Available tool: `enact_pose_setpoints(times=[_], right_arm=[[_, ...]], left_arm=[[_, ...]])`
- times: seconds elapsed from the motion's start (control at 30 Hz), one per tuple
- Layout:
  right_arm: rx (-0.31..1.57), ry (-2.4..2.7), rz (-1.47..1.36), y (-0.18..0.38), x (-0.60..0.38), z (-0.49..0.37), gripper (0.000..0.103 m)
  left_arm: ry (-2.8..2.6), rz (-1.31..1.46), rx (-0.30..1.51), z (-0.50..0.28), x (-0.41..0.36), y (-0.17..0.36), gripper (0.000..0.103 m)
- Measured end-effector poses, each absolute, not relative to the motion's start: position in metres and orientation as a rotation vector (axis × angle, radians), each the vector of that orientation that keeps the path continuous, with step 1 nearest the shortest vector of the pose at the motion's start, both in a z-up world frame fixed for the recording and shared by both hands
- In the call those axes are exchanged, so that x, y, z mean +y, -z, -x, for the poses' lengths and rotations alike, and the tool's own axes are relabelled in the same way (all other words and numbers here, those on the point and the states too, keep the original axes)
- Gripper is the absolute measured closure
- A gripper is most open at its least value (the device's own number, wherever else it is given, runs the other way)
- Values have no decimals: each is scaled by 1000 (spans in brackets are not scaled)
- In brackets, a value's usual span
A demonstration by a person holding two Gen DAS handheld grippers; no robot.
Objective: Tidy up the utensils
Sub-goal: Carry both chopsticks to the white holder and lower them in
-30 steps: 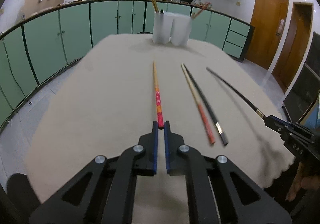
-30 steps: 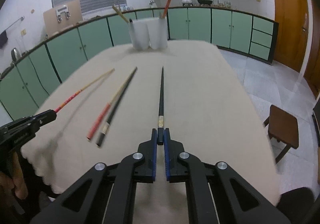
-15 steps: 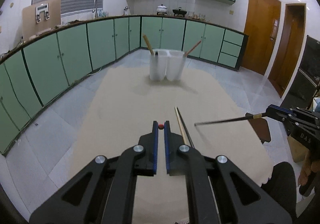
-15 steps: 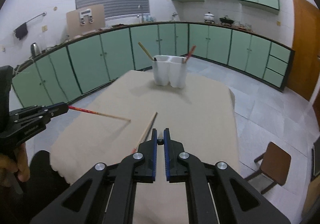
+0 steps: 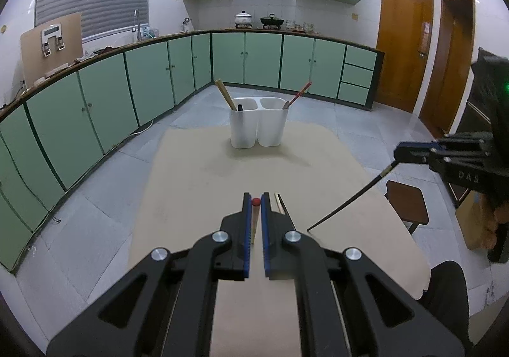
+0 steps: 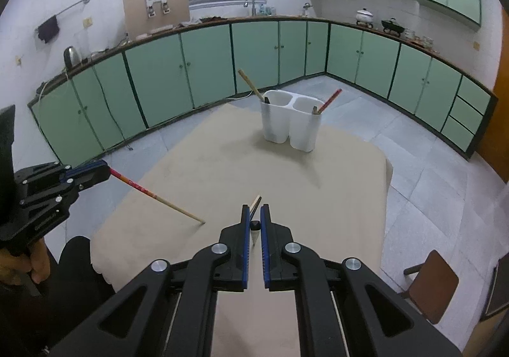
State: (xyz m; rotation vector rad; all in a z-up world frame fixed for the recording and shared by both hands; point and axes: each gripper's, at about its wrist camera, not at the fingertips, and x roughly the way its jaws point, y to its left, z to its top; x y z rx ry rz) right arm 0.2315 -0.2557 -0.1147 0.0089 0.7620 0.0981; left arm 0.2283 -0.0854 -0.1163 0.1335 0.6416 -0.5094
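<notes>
Both grippers (image 5: 253,201) (image 6: 253,225) have risen, each clamping one chopstick (image 6: 152,194) (image 5: 350,202), holder (image 5: 258,126) ahead.

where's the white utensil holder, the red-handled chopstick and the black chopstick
white utensil holder (image 5: 243,131): left wrist view, front wall of its left cup
red-handled chopstick (image 6: 136,185): right wrist view, red patterned part of the shaft
black chopstick (image 5: 350,199): left wrist view, middle of the dark shaft

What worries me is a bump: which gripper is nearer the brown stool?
Right. The right gripper, shut on a black chopstick, hangs at the edge of the table beside the stool; the left gripper, holding a red-ended chopstick, is by the opposite edge.
</notes>
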Motion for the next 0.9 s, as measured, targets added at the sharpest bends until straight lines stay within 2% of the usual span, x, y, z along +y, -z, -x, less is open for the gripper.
enact_pose_setpoints(times=[0.53, 0.9], right_arm=[[883, -133, -31, 100, -272, -297, 97], [915, -134, -54, 81, -276, -312, 97]], left_arm=[[547, -181, 692, -278, -96, 105, 98], [587, -164, 732, -307, -100, 83, 98]])
